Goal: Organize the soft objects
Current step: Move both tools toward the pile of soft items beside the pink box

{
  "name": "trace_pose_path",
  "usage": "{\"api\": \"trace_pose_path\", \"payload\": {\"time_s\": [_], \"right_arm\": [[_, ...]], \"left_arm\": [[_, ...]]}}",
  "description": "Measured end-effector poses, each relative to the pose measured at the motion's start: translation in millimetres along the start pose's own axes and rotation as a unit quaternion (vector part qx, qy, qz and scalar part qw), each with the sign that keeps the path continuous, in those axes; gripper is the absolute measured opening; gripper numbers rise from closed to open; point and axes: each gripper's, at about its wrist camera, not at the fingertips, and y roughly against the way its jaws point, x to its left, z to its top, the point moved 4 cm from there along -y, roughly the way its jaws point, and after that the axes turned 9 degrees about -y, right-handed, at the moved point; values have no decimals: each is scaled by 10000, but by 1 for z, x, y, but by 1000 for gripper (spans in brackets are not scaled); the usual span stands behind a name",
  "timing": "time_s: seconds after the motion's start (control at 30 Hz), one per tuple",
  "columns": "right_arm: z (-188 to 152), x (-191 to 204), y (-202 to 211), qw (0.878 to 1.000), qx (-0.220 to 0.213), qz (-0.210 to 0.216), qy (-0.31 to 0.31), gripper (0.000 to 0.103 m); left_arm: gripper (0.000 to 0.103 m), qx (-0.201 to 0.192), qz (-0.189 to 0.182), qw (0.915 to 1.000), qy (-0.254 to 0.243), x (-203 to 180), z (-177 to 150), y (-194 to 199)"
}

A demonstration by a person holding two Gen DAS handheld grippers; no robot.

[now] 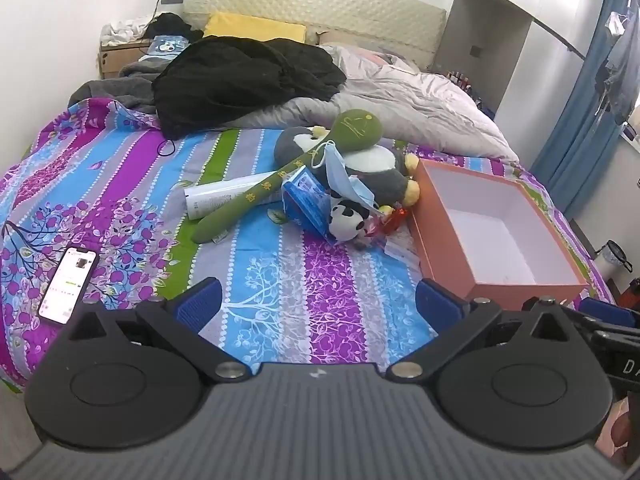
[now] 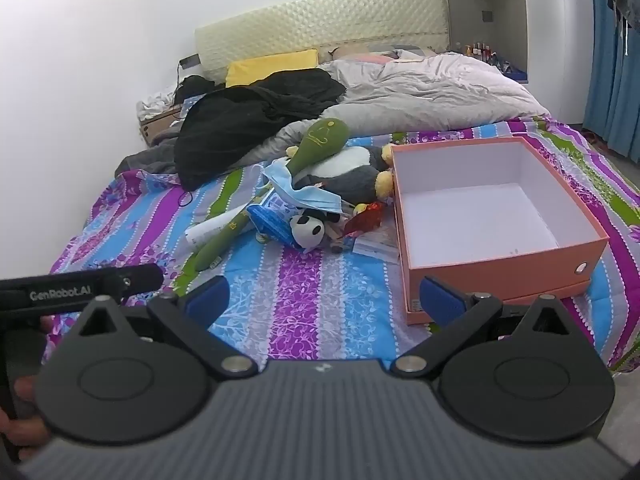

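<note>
Both grippers stand fully open above the striped floral bedsheet [image 1: 280,280], with nothing between the jaws. The left gripper [image 1: 318,300] and the right gripper [image 2: 324,300] point toward a pile of soft objects at mid-bed.

The pile comprises a long green plush [image 1: 304,160], a grey-and-white penguin plush [image 1: 376,168], a small panda plush [image 1: 346,220], a blue face mask [image 1: 340,176], a blue packet [image 1: 306,200] and a white tube [image 1: 224,196]. The green plush lies across the tube and the penguin. The pile sits just beside the open orange box [image 1: 444,248], whose white interior holds no objects.

Left wrist view only: a smartphone [image 1: 68,284] with a lit screen lies on the sheet, well apart from the pile.

Right wrist view only: the front wall of the orange box [image 2: 504,276] carries a round metal stud [image 2: 581,268], and fingers [image 2: 24,390] of a hand show at the left edge.

Both views: a black garment [image 1: 240,76] and a grey duvet [image 1: 420,104] lie behind the pile.
</note>
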Motion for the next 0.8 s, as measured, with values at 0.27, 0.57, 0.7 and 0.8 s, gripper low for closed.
{"api": "trace_pose_path", "payload": {"time_s": [0.27, 0.57, 0.7, 0.8], "right_arm": [[0, 2, 0, 10000, -4, -39, 67, 103], [-2, 3, -1, 10000, 47, -53, 30, 103], [-2, 3, -1, 10000, 56, -56, 55, 103], [-2, 2, -1, 10000, 57, -66, 38, 103]], "left_arm": [[103, 20, -27, 10000, 11, 1, 1, -1], [103, 35, -75, 10000, 32, 2, -1, -2], [103, 37, -63, 10000, 37, 2, -2, -2], [103, 45, -46, 10000, 45, 2, -3, -2]]}}
